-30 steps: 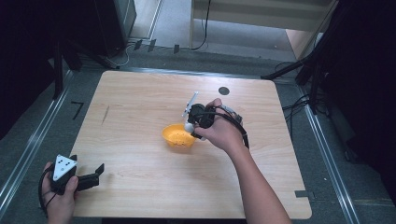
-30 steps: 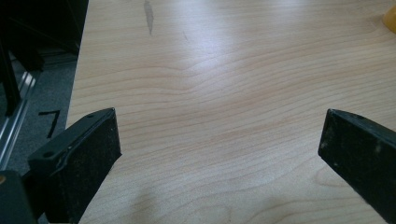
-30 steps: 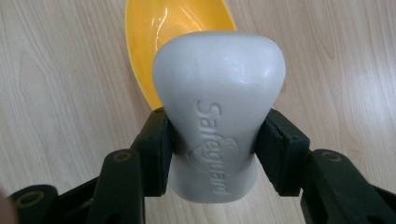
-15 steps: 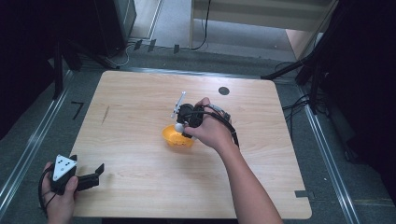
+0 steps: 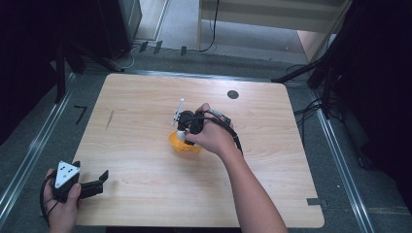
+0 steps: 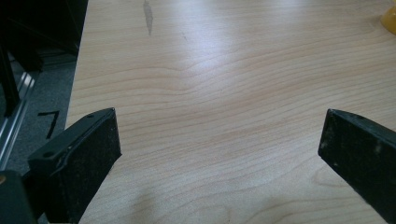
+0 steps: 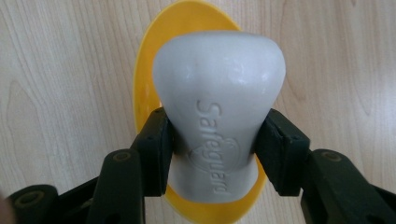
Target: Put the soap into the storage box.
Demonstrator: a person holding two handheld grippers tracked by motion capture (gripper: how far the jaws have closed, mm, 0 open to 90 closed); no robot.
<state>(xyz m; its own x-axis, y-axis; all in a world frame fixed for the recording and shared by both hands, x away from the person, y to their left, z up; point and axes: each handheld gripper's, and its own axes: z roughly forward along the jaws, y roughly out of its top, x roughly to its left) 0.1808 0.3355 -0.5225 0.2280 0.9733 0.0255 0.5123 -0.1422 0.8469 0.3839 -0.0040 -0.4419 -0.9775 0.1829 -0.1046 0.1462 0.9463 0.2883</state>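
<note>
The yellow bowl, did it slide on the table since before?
Yes, a little. The yellow bowl sits slightly left of where it was, farther from the black dot on the table. The right gripper holds soap above it.

The soap looked matt and waxy-smooth, with raised lettering. The dish was glossy yellow plastic. The worktop was pale wood grain with a soft sheen. The fingers were matt black plastic.

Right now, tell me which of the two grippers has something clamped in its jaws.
The right gripper, over the yellow bowl mid-table, clamps a white bar of soap. The left gripper at the table's near left corner stands open over bare wood.
</note>
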